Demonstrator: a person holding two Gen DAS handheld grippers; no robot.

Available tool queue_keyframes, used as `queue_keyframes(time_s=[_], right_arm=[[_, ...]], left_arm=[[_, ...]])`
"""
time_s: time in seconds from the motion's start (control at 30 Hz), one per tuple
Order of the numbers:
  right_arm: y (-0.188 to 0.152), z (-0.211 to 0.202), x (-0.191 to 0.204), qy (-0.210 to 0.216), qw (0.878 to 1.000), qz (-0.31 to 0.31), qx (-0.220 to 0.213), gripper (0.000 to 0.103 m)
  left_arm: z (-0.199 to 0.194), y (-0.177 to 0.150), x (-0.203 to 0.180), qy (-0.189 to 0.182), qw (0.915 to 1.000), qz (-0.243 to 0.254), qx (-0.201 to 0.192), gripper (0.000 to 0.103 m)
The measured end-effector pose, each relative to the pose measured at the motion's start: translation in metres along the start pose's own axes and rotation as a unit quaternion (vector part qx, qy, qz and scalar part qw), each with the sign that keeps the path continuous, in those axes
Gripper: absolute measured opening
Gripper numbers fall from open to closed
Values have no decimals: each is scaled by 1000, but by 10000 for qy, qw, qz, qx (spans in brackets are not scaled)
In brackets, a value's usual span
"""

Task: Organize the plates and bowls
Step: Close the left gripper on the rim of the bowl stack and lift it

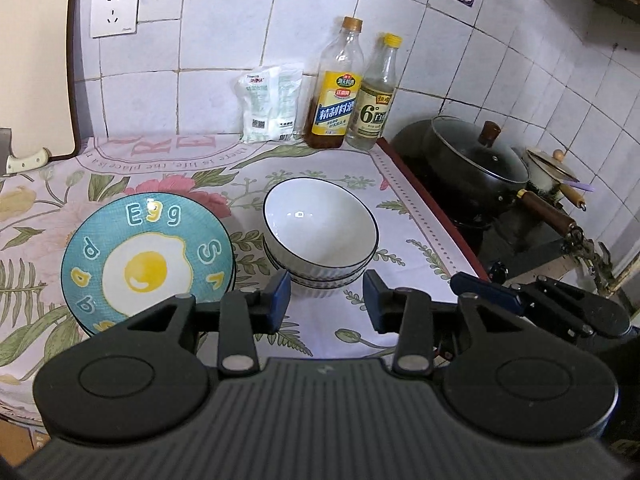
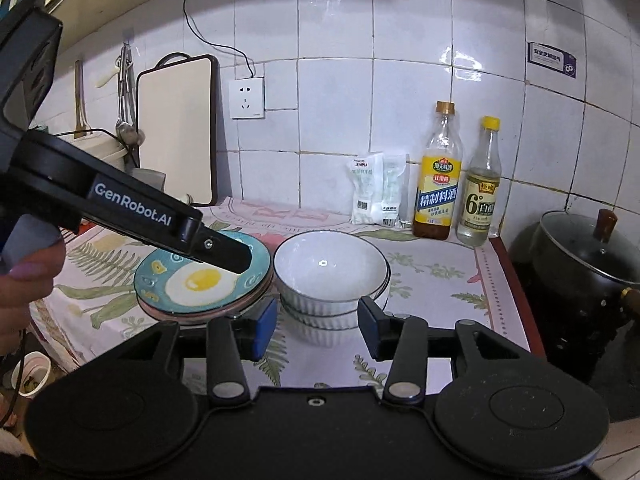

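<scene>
A stack of plates topped by a teal plate with a fried-egg picture [image 1: 146, 258] lies on the floral cloth, also in the right wrist view [image 2: 200, 278]. Right of it stands a stack of white bowls with dark rims [image 1: 320, 232], also seen from the right wrist [image 2: 332, 276]. My left gripper [image 1: 326, 300] is open and empty, just in front of the bowls. My right gripper [image 2: 316, 326] is open and empty, in front of the bowl stack. The left gripper's body [image 2: 132, 212] hovers over the plates in the right wrist view.
Two bottles [image 1: 354, 88] and a white packet [image 1: 272, 102] stand against the tiled wall. A lidded black pot [image 1: 476, 160] sits on the stove to the right. A cutting board [image 2: 176, 128] leans at the left. The counter's front edge is near me.
</scene>
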State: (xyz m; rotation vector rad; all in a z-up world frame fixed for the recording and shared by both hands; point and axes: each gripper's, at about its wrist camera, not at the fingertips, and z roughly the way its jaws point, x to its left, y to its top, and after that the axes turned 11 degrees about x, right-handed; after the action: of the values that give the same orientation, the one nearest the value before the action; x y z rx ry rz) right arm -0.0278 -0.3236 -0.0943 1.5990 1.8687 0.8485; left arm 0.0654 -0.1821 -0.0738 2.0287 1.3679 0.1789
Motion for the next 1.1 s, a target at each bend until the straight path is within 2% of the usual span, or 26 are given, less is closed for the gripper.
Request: queue_keyframes(time_s=[0.07,0.2,0.27,0.3,0.37,0.5,0.53,0.57,0.6,0.73,0.97,1.1], right_arm=[[-5,0,1,-4,10000,17,-11,52],[-16,2,1,-35,10000,-20,-59,62],[-21,6,0,-75,9999,-33,-80,68],[-23,9,-1,-96,9999,-15,-53,72],[-25,14,-4,-126,9999,8,-35,73],[-31,24,-10,-103,9999,37,6,77],[-32,28,-13,-66,10000,54,17,80],[-34,32,-14,-26,10000,70,17,90],[-36,34,-15,12,10000,76,-12,93],[-41,49,-19,63,9999,122,-23,93],[-48,81,-22,172,9997,26,-150,93],[-50,102,-24,174,9996,-30,-209,93]], left_arm=[[3,-5,1,-57,10000,-32,-57,40],[10,-17,4,-141,9998,-85,-149,42],[14,-21,7,-238,9993,-194,-224,55],[15,-22,8,-281,9990,-249,-235,56],[17,-22,8,-335,9988,-220,-264,57],[26,-21,5,-240,9991,-259,-255,63],[28,-21,5,-262,9989,-310,-247,66],[30,-21,5,-263,9988,-336,-240,68],[32,-22,5,-232,9989,-348,-220,69],[46,-19,10,-196,9984,-535,-13,71],[60,-12,26,-466,9926,-1119,81,74],[69,-6,36,-716,9860,-1499,141,75]])
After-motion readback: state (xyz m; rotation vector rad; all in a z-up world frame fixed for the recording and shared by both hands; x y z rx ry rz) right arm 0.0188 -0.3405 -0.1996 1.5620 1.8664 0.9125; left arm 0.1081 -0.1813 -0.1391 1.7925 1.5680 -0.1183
